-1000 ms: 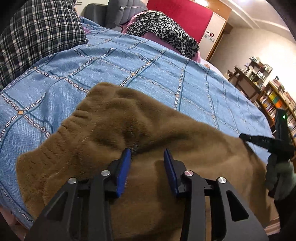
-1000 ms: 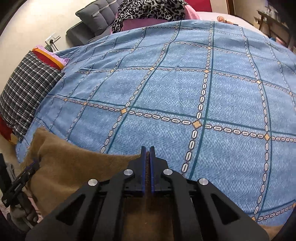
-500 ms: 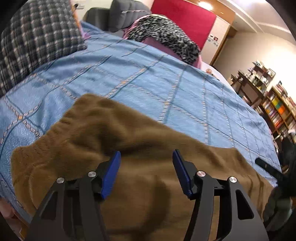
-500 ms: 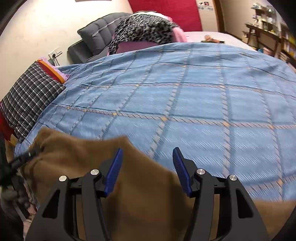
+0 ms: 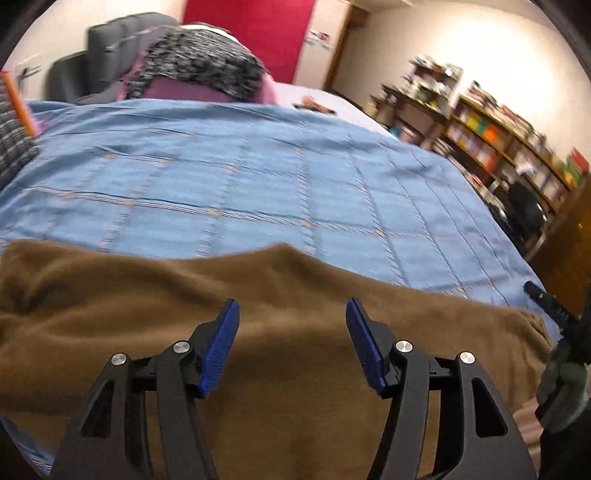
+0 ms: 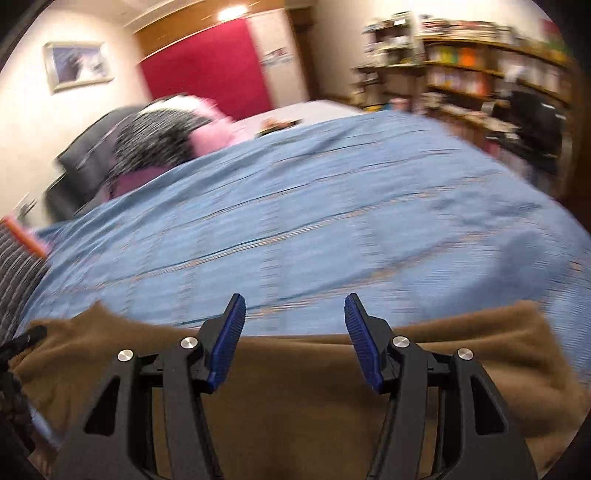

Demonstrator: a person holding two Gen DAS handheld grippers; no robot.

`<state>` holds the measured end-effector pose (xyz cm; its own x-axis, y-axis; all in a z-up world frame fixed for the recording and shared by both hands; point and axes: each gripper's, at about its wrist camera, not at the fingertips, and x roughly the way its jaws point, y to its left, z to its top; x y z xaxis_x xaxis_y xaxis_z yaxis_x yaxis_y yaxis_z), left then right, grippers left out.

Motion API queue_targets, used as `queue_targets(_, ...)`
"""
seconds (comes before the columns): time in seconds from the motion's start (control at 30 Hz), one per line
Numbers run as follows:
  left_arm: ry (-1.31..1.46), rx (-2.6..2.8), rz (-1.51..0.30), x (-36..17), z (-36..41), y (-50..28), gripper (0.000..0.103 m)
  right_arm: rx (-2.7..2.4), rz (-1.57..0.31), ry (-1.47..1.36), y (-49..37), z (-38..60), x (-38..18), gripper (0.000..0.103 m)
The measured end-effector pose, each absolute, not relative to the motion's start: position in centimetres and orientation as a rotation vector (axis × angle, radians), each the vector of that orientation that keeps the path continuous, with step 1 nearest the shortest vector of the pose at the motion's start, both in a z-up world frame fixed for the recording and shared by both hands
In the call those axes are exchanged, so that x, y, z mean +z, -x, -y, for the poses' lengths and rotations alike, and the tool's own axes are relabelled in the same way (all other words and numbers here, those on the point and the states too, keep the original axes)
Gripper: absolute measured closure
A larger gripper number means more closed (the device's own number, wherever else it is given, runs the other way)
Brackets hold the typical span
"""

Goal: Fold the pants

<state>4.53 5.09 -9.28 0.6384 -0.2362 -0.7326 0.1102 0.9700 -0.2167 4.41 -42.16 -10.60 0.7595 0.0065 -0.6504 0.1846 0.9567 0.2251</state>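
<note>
I see home bedroom: bed (image 5: 258, 177) under blue checked cover, pillows (image 5: 199, 62) at head, crowded bookshelves (image 5: 509, 140) along wall, framed picture (image 6: 77, 64).

Both tools (image 5: 291, 314) (image 6: 294, 310) off pants (image 5: 147, 306)

walls: pale | panel: red (image 5: 255, 33) | bookshelves (image 5: 509, 147) right | bed: blue checked cover (image 5: 258, 177)

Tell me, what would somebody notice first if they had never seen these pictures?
Probably the fuzzy brown pants, spread across the near edge of the bed. Behind them stretches the big blue checked bedspread, with a black-and-white spotted blanket heaped at its far end. Low in each picture, black tools with blue pads, the left tool and right tool, hang open above the pants, holding nothing.
</note>
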Motion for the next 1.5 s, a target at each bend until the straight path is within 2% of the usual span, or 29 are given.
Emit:
queue_targets(0.2,0.104,-0.254,-0.907,-11.2,0.6,-6.4,0.043,-0.268,-0.695,-0.341,-0.1,51.8,-11.5,0.046)
queue_targets(0.4,0.113,-0.261,-0.944,-12.9,3.1,-8.4,0.043,-0.259,-0.770,-0.390,0.4,55.9,-13.6,0.046)
queue_targets(0.47,0.092,-0.263,-0.955,-13.5,4.2,-8.9,0.043,-0.235,-0.798,-0.392,-0.1,56.1,-14.4,0.057)
queue_targets(0.5,0.086,-0.266,-0.959,-13.7,4.4,-8.9,0.043,-0.234,-0.809,-0.385,-0.1,56.1,-14.7,0.078)
queue_targets(0.53,0.073,-0.265,-0.966,-14.1,5.0,-9.2,0.043,-0.237,-0.820,-0.368,-0.1,56.0,-14.8,0.088)
queue_targets(0.67,0.052,-0.249,-0.983,-15.1,5.7,-9.8,0.043,-0.250,-0.749,-0.360,-0.3,56.7,-13.2,0.091)
queue_targets(0.73,0.052,-0.237,-0.985,-15.5,5.8,-9.9,0.043,-0.274,-0.724,-0.346,-0.7,57.3,-12.6,0.098)
queue_targets(0.83,0.044,-0.217,-0.987,-16.1,6.1,-10.2,0.043,-0.287,-0.738,-0.345,-1.6,58.1,-13.4,0.103)
queue_targets(1.07,0.031,-0.188,-0.991,-15.8,6.5,-10.1,0.043,-0.276,-0.734,-0.449,-0.7,60.1,-15.3,0.102)
queue_targets(1.13,0.039,-0.193,-0.984,-15.2,7.0,-9.9,0.043,-0.276,-0.703,-0.469,0.3,60.4,-14.8,0.082)
queue_targets(1.17,0.034,-0.203,-0.974,-14.7,7.5,-9.7,0.043,-0.283,-0.680,-0.470,1.0,60.4,-14.3,0.079)
queue_targets(1.33,-0.040,-0.330,-0.899,-12.3,11.7,-7.5,0.043,-0.208,-0.628,-0.457,3.2,58.4,-12.2,0.078)
queue_targets(1.5,-0.073,-0.491,-0.934,-13.1,15.4,-5.7,0.043,-0.103,-0.687,-0.399,2.1,55.5,-13.4,0.078)
